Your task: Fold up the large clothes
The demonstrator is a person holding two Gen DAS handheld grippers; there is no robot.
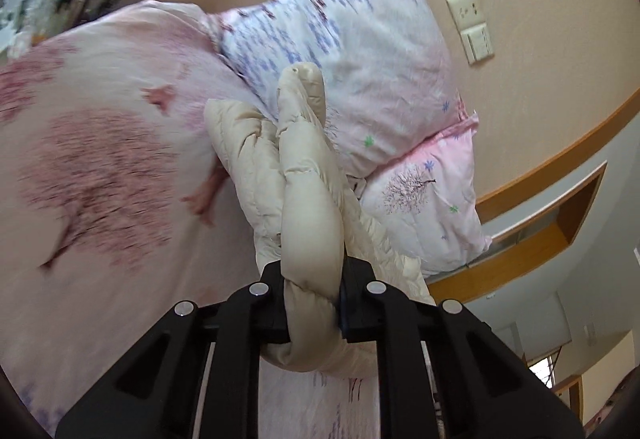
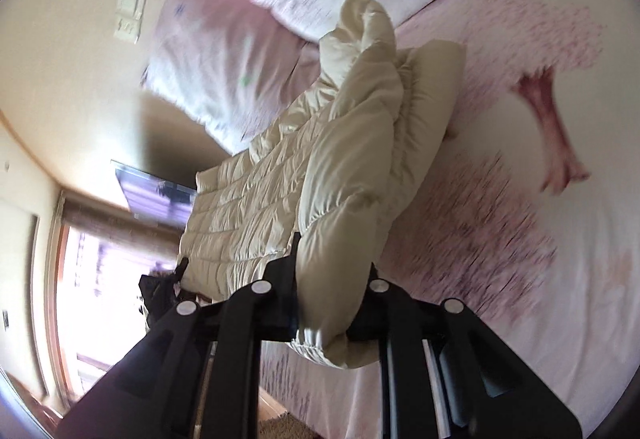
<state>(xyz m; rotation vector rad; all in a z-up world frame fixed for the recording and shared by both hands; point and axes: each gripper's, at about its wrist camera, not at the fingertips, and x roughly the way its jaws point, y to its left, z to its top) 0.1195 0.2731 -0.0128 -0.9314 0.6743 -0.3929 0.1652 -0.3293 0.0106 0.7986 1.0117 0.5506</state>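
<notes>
A cream quilted puffer jacket [image 1: 308,183] is held up over a bed. My left gripper [image 1: 314,303] is shut on a thick padded roll of it, which rises from between the jaws. In the right wrist view the jacket [image 2: 340,159] stretches away toward the pillows, with its quilted body spreading to the left. My right gripper [image 2: 330,295] is shut on a bunched padded edge of it. The other gripper [image 2: 160,291] shows as a dark shape at the jacket's left end.
The bed [image 1: 100,167] has a pink sheet with tree prints, also in the right wrist view [image 2: 520,199]. Two pillows [image 1: 352,51] lean on the wall by a light switch [image 1: 472,27]. A window [image 2: 100,271] and a wall screen [image 2: 156,195] lie beyond the bed.
</notes>
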